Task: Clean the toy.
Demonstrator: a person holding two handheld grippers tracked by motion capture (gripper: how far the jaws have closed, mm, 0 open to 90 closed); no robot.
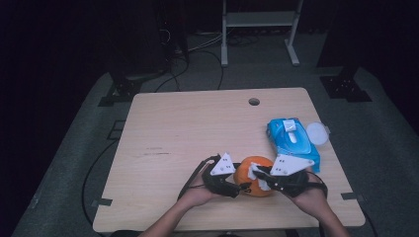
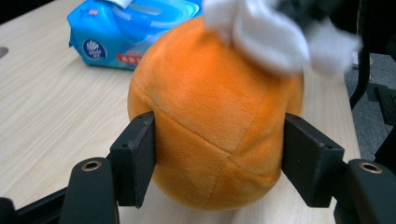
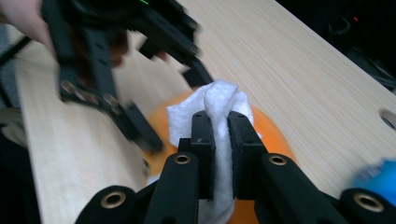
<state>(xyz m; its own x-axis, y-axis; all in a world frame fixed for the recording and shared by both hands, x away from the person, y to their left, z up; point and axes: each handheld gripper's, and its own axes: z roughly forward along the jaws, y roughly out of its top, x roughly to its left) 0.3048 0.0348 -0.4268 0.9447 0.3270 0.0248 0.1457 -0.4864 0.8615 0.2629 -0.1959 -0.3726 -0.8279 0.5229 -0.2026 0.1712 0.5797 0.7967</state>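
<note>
An orange plush ball (image 1: pixel 247 174) rests on the wooden table (image 1: pixel 188 128) near its front edge. My left gripper (image 1: pixel 240 187) comes at it from the left. In the left gripper view its two black jaws press on the ball (image 2: pixel 210 107) from either side, low on its body. My right gripper (image 1: pixel 262 178) reaches in from the right and is shut on a folded white wipe (image 3: pixel 219 100). The wipe (image 2: pixel 271 37) lies against the top of the ball (image 3: pixel 268 133). The other hand's gripper (image 3: pixel 135 116) shows blurred just beyond the ball in the right gripper view.
A blue pack of wet wipes (image 1: pixel 292 140) lies just behind the ball at the right, with a round white lid (image 1: pixel 316 133) beside it near the table's right edge. A cable hole (image 1: pixel 254 101) sits at the back edge. Bare wood stretches left and back.
</note>
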